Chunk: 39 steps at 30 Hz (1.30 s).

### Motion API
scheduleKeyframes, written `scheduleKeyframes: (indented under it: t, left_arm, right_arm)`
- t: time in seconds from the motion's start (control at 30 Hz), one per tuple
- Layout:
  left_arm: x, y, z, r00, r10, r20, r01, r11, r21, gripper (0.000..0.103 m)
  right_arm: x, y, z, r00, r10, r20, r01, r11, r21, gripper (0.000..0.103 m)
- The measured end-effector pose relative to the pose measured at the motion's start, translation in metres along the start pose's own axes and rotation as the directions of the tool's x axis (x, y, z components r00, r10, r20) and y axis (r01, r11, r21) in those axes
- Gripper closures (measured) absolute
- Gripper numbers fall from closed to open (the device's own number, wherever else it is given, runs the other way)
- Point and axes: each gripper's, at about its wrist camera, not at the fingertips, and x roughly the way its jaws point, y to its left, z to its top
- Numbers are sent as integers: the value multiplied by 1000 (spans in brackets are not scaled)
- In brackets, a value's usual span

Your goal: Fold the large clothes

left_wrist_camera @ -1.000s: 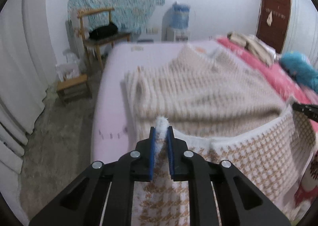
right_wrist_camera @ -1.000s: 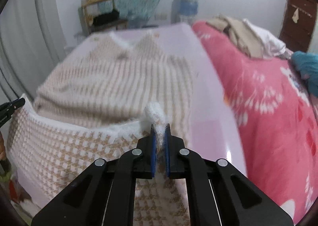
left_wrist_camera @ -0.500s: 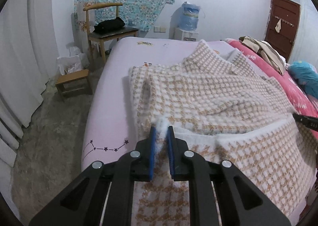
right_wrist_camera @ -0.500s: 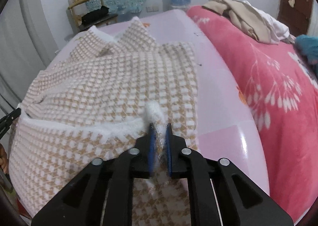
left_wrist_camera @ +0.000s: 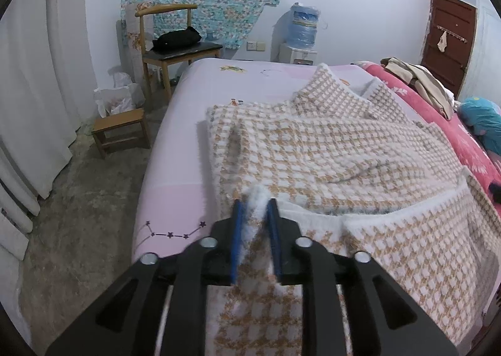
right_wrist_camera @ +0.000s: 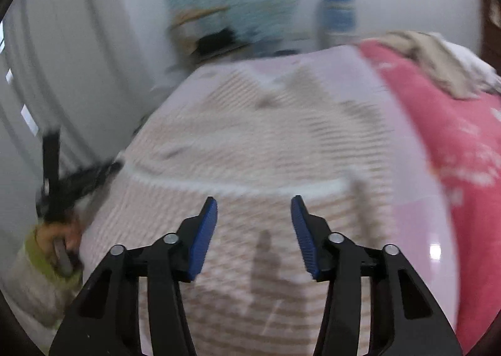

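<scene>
**Checked garment folded over on the bed, both sets of fingers parting**

A large tan-and-white checked garment (left_wrist_camera: 328, 149) lies spread across the pale pink bed (left_wrist_camera: 175, 143), its near part doubled back over the rest so that a fluffy white edge runs across the cloth. Its pointed collar end reaches toward the far side of the bed.

The left gripper (left_wrist_camera: 255, 230) points down at the near corner of that fold. Its fingers (left_wrist_camera: 235, 240) are opening, and a tuft of the white edge stands between the blue pads (the cloth looks loose there rather than squeezed).

The right gripper (right_wrist_camera: 253, 230) hangs above the folded part of the garment (right_wrist_camera: 281, 143), its fingers (right_wrist_camera: 203, 234) spread apart and opening, with nothing between them. This view is heavily blurred.

A red floral blanket (left_wrist_camera: 469, 143) lies just beside the garment, with a heap of beige clothes (left_wrist_camera: 416, 80) on it. Beyond the bed stand a wooden chair (left_wrist_camera: 175, 43) with a black bag (left_wrist_camera: 177, 38) on its seat, a low stool (left_wrist_camera: 120, 130) and a water dispenser (left_wrist_camera: 302, 33).
</scene>
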Motion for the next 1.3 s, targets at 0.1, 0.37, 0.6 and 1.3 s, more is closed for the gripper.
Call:
scheduleKeyframes:
  t: [0.1, 0.37, 0.6, 1.3]
  left_arm:
    - [-18, 3, 4, 999, 15, 39, -15, 1000, -13, 71]
    - [-77, -34, -3, 966, -244, 86, 241, 969, 44, 66]
    - [-38, -99, -44, 937, -315, -150, 336, 930, 147, 66]
    - [-15, -83, -48, 937, -311, -162, 321, 946, 38, 64]
  right_arm:
    - [35, 21, -9, 996, 28, -84, -31, 999, -38, 68]
    - [53, 20, -10, 986, -13, -166, 10, 1000, -19, 73]
    - [64, 27, -5, 984, -31, -174, 27, 999, -27, 73]
    - [17, 60, -75, 993, -17, -119, -7, 981, -194, 73]
